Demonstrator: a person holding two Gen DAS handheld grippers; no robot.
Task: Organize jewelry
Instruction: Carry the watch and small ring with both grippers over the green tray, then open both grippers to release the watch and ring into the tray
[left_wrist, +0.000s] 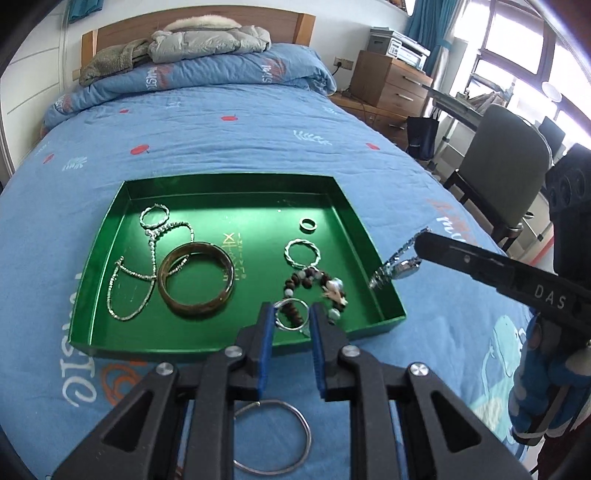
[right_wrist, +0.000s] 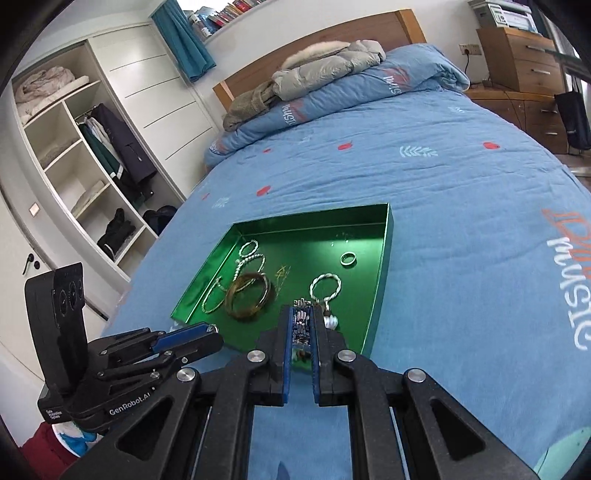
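A green tray (left_wrist: 110, 236) lies on the blue bed and holds a brown bangle (left_wrist: 196, 277), a silver bead necklace (left_wrist: 131, 280), a small ring (left_wrist: 308, 224), a twisted silver bracelet (left_wrist: 302, 252) and a wooden bead bracelet (left_wrist: 317, 286). My left gripper (left_wrist: 291, 312) is shut on a thin silver hoop (left_wrist: 291, 314) over the tray's near edge. A larger silver hoop (left_wrist: 271, 437) lies on the bed below it. My right gripper (right_wrist: 301, 314) is shut on a silver metal-band watch (left_wrist: 400, 264), held over the tray's right rim (right_wrist: 384, 266).
A folded quilt and a grey jacket (left_wrist: 207, 40) lie at the head of the bed. A wooden drawer unit (left_wrist: 391, 81), a chair (left_wrist: 506, 162) and a desk stand to the right. An open wardrobe (right_wrist: 85, 162) stands to the left.
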